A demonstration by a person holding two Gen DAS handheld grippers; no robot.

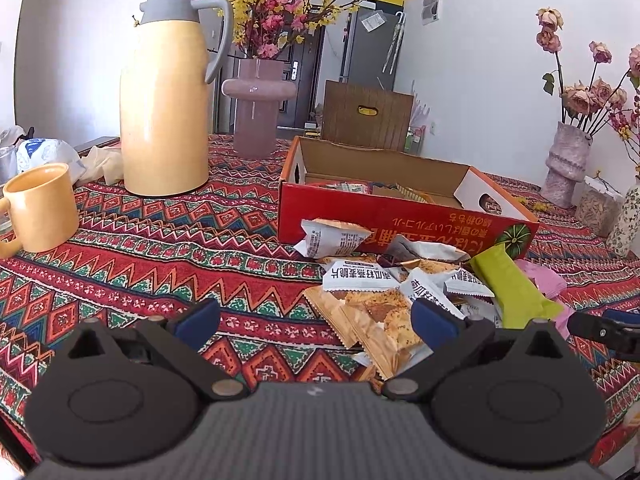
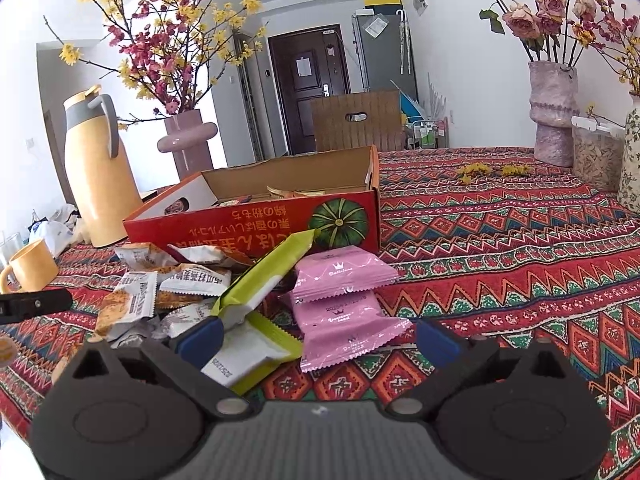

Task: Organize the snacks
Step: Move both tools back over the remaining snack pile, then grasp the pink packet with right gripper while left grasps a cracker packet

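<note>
left tongs point(image 1: 316, 322): released, jaws wide apart, nothing held, low over the surface point(image 1: 160, 272) on the pile's left side
right tongs point(image 2: 316, 338): released, jaws wide, nothing held, at the pile's right side
snack pile point(image 1: 400, 280): loose packets heaped on the cloth, touching the front wall of the red box point(image 1: 400, 220)
tan cracker packets point(image 1: 372, 324): nearest edge of the pile, just ahead of the left tongs and toward its right finger; long axis runs diagonally away from the tongs
green bar point(image 2: 264, 276): long axis slants from the right tongs' left finger up toward the box; near end sits by that finger
pink packets point(image 2: 340, 304): stacked two, between the right tongs' fingers, just ahead, right of the green bar
nearer hand: right for pink and green, left for crackers (judgement)
red box: open top, behind the pile, some packets already inside
mug point(image 1: 40, 204): well left of the box
yellow jug point(image 1: 166, 92): behind-left of the box
</note>
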